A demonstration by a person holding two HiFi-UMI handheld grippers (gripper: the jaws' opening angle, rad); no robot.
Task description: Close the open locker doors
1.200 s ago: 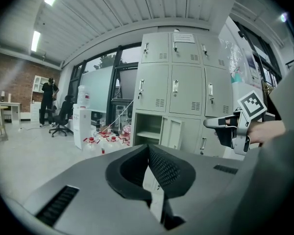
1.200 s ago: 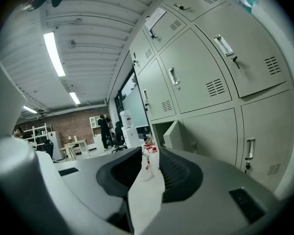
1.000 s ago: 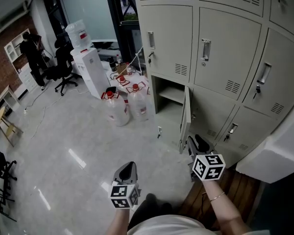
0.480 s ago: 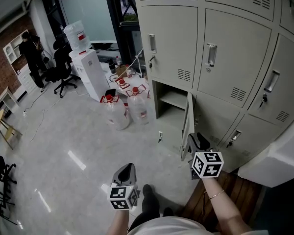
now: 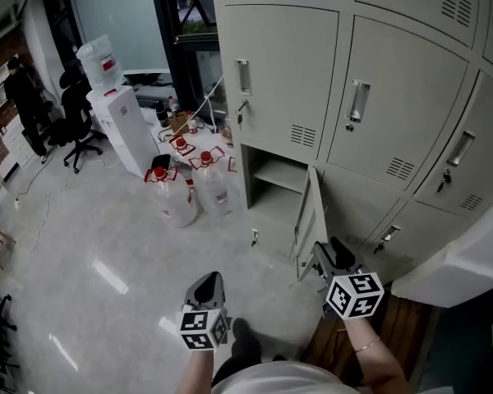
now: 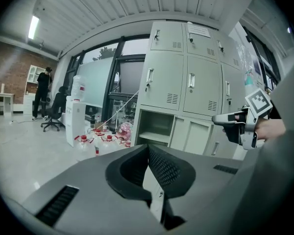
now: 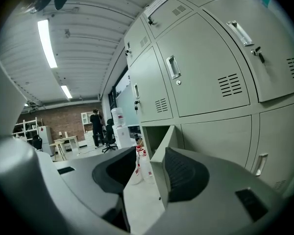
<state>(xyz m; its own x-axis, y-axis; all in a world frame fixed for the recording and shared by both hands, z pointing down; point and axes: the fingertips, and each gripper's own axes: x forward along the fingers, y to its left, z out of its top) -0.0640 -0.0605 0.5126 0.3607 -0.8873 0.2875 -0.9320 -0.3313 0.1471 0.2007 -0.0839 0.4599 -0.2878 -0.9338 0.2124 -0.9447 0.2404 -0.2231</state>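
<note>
Head view — bottom locker door ajar.

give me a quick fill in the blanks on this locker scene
1. The open locker door belongs to the ___ row.
2. The big water bottles have ___ caps.
3. The ___ tool is right at that door.

Missing words: bottom; red; right. The right tool's jaws are opening, with the door's edge between them.
</note>
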